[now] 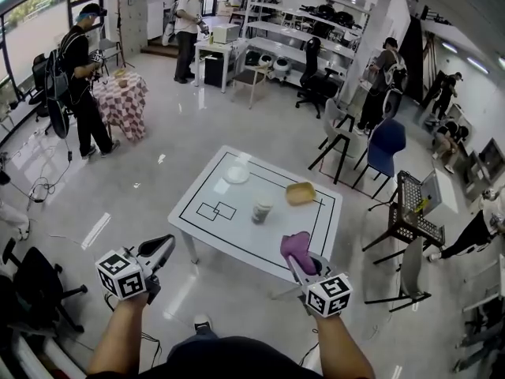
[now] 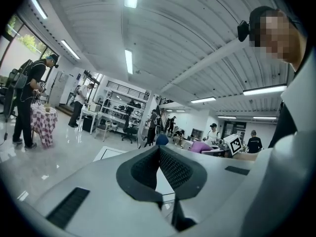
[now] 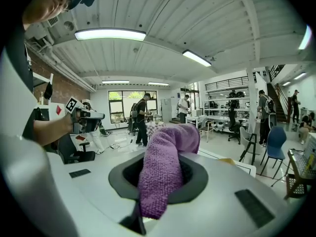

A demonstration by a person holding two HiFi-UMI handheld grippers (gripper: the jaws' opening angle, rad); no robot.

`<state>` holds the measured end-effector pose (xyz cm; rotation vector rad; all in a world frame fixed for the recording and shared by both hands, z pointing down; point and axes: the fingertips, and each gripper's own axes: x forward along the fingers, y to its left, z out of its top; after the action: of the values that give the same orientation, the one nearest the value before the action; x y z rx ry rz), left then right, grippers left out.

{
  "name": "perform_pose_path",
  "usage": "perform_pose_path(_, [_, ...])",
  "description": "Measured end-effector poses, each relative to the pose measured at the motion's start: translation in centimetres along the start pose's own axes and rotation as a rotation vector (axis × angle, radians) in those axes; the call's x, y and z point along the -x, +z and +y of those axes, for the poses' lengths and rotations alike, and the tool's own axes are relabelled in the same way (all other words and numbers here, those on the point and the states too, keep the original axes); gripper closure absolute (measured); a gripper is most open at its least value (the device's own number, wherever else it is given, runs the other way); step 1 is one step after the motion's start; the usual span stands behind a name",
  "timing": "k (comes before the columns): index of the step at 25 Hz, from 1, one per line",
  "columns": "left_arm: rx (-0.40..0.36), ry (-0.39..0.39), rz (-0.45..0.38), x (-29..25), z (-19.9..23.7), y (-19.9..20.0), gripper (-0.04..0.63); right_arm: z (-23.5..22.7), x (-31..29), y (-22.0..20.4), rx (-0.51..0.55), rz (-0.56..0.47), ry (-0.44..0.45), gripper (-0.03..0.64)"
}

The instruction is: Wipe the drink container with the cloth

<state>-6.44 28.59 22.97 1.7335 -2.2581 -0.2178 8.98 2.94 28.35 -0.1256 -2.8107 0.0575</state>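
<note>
Cup [image 1: 261, 208] upright — cloth [image 1: 296, 247] juts forward.

White table [image 1: 237, 239], white plate [image 1: 236, 174], tan object [image 1: 301, 193], blue chair [image 1: 387, 144]

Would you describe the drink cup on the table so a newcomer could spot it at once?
Find the white square table with black lines in the middle of the floor. Near its centre stands the pale cylindrical drink cup, the only upright thing, with a flat white plate beyond it and a low tan bowl to its right.
</note>
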Motion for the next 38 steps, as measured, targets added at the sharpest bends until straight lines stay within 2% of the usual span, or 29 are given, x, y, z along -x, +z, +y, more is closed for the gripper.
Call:
perform_pose_path(11, [0.003, -0.067, 0.018, -2.8, 9.8, 3.0, 0.574, -0.7, -8.4, 2.2, -0.029, 0.038, -0.091, 0.537])
perform_pose_path(19, [-0.016, -0.140, 0.043, -4.8, 14.7, 4.9, 0.574, -1.0, -12.6, 2.5, -0.060, 0.075, -0.197, 0.537])
perform_pose_path(29, [-0.052, -0.246, 0.047, -6.8, 15.7, 6.8, 0.574, 0.6, -12.8, 3.4, -0.069, 0.079, -0.260, 0.537])
perform_pose_path(38, [-0.075, -0.301, 0.067, -8.9, 12.6, 6.2, 0.574, -0.3, -11.9, 2.3, -0.097, 0.074, -0.272, 0.537])
